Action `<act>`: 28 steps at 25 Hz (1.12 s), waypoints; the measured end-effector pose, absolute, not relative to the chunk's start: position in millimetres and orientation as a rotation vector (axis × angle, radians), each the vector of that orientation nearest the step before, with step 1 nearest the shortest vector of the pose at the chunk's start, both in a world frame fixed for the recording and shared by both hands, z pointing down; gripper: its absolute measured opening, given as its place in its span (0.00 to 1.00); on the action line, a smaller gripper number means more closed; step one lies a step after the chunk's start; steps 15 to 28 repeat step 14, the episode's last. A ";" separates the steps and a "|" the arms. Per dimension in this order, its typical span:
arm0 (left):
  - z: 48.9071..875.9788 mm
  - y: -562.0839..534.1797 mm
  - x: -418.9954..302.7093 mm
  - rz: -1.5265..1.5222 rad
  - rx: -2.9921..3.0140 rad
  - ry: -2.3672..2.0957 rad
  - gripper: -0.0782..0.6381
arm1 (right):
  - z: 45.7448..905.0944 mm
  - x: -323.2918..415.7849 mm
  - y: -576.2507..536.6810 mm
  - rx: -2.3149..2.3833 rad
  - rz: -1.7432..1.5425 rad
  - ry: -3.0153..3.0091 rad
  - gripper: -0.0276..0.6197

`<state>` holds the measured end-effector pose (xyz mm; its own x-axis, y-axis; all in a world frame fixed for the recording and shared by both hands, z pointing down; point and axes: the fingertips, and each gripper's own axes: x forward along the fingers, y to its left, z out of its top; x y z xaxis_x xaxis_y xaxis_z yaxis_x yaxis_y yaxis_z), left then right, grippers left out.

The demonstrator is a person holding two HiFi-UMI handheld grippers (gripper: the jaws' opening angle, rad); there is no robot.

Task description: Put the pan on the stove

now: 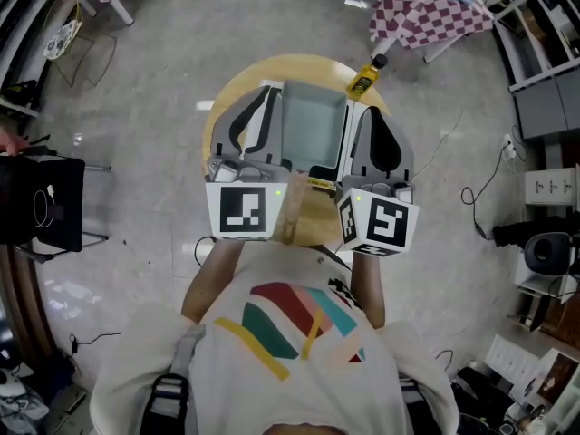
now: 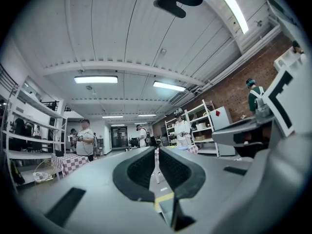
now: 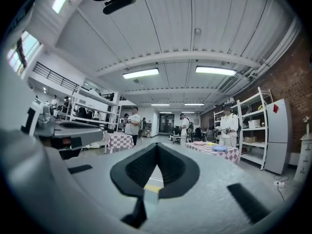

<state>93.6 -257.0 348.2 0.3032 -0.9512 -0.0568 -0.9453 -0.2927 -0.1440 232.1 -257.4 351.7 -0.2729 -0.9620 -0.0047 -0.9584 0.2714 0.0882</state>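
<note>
Both grippers are held up level in front of the person's chest, above a round wooden table (image 1: 237,84). My left gripper (image 1: 269,89) is shut with nothing between its pads, which leave only a thin slit in the left gripper view (image 2: 157,151). My right gripper (image 1: 371,110) is shut and empty too, its tips touching in the right gripper view (image 3: 156,145). Between them a grey square unit (image 1: 313,125) lies on the table; I cannot tell whether it is the stove. No pan shows in any view.
A yellow bottle with a black cap (image 1: 364,78) stands at the table's far right edge. Checkered tables (image 1: 426,7) are beyond it, a black chair (image 1: 41,202) at left, cables and shelving (image 1: 544,107) at right. People (image 3: 132,124) stand far off in the room.
</note>
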 end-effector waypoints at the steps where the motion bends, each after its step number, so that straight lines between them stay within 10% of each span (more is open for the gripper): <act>1: 347.9 -257.2 91.4 -0.064 -2.406 1.772 0.12 | 352.0 231.7 -257.2 1.865 -0.116 -2.462 0.04; 28: 343.1 -259.4 91.2 -0.025 -2.413 1.752 0.12 | 347.2 230.5 -259.3 1.875 -0.146 -2.465 0.04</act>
